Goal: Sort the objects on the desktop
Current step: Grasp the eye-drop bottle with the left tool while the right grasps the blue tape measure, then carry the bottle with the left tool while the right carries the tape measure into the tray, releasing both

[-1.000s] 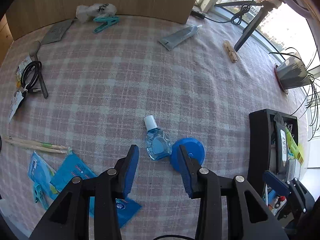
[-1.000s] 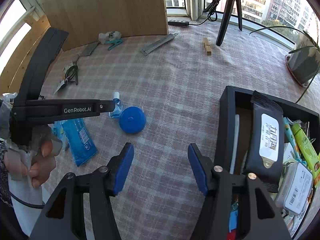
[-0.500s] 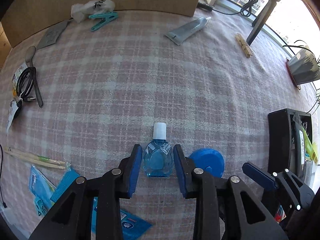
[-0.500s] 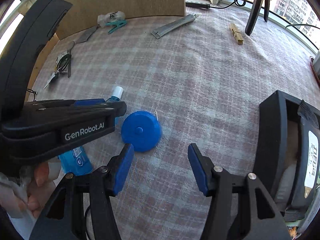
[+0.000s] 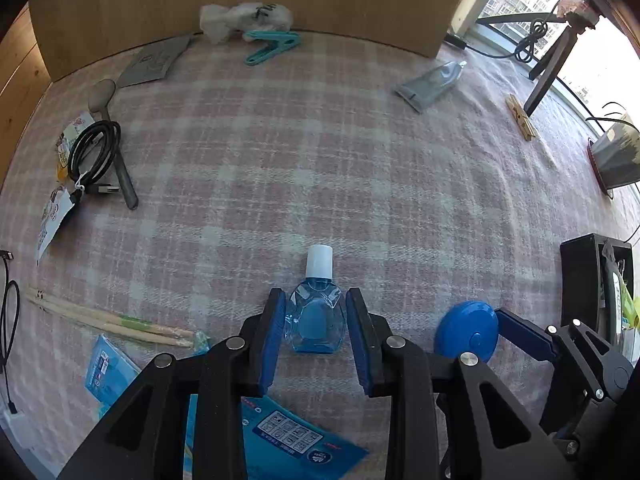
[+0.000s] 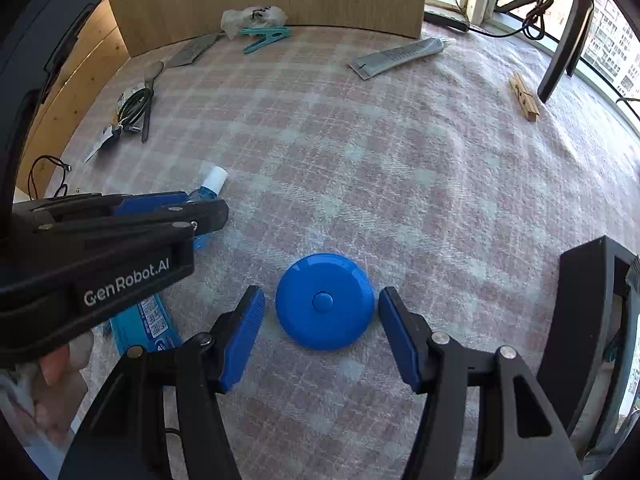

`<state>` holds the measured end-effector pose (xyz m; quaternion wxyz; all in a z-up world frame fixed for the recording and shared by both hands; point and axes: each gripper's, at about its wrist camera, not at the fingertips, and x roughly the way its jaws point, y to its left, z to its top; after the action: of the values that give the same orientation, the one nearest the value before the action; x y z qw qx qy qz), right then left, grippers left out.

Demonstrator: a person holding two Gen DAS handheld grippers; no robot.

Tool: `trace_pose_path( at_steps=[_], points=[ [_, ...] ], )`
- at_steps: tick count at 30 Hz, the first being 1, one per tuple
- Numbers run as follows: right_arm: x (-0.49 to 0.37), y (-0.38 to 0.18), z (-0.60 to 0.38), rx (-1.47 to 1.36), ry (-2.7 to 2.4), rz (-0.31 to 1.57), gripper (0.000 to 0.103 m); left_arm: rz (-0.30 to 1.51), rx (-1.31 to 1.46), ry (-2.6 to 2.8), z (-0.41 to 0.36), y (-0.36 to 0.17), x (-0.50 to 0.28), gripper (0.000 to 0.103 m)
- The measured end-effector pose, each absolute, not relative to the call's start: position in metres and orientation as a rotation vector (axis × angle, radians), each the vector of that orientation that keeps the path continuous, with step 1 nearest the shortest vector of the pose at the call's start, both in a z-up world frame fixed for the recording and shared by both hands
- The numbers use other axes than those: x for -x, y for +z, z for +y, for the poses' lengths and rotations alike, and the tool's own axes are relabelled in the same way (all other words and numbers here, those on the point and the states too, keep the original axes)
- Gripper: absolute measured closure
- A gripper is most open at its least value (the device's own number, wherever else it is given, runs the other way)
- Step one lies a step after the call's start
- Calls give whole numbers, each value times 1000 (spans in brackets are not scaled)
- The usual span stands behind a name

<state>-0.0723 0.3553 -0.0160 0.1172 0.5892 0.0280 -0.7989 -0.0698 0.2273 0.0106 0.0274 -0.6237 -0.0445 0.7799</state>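
Desktop objects lie scattered over a pink plaid cloth (image 5: 360, 168), and two of them sit between gripper pads. The left gripper (image 5: 315, 330) points steeply down with a small blue bottle (image 5: 316, 320) lying flat between its blue pads, white cap away from the camera; the pads stand right against the bottle's sides, but whether they press it or only flank it cannot be told. The right gripper (image 6: 321, 322) also points down, its jaws spread and opening, straddling a round blue tape measure (image 6: 325, 301) that rests on the cloth with a narrow gap to each pad. From the left wrist view the tape measure (image 5: 467, 336) lies just right of the bottle, with the right gripper's blue pad behind it. Under the left gripper lie blue packets (image 5: 288, 436), and just beyond them a pair of chopsticks (image 5: 108, 318). A black organizer box (image 6: 580, 320), with items in it, stands at the right edge of the cloth. Farther out on the left are a coiled black cable (image 5: 94, 156) over a spoon (image 5: 114, 140); at the far edge, against a wooden board, are a teal clip (image 5: 272, 46), a crumpled plastic bag (image 5: 244, 18) and a grey sachet (image 5: 156, 62). A grey tube (image 6: 400, 58) and a wooden clothespin (image 6: 524, 98) lie toward the far right, near a tripod leg (image 6: 560, 44).
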Motion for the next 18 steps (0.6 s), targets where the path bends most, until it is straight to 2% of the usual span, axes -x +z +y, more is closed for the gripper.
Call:
trace_pose_path(
  at_steps=[4,5,13,18],
  points=[
    [70,-17,347,-1718,-2366,164,46,-178,1925,2417,215,10,66,74],
    [70,-16,349,-1713,-2378,156,52,-186,1924,2420,213,10,64,74],
    [69,-7,379,-1730,-2379,-70,54,-228,1927,2418,211,12,54,74],
    [57,23,403,-1664,-2428,-159,54,-230,1900,2397,224,21,46,74]
  ],
)
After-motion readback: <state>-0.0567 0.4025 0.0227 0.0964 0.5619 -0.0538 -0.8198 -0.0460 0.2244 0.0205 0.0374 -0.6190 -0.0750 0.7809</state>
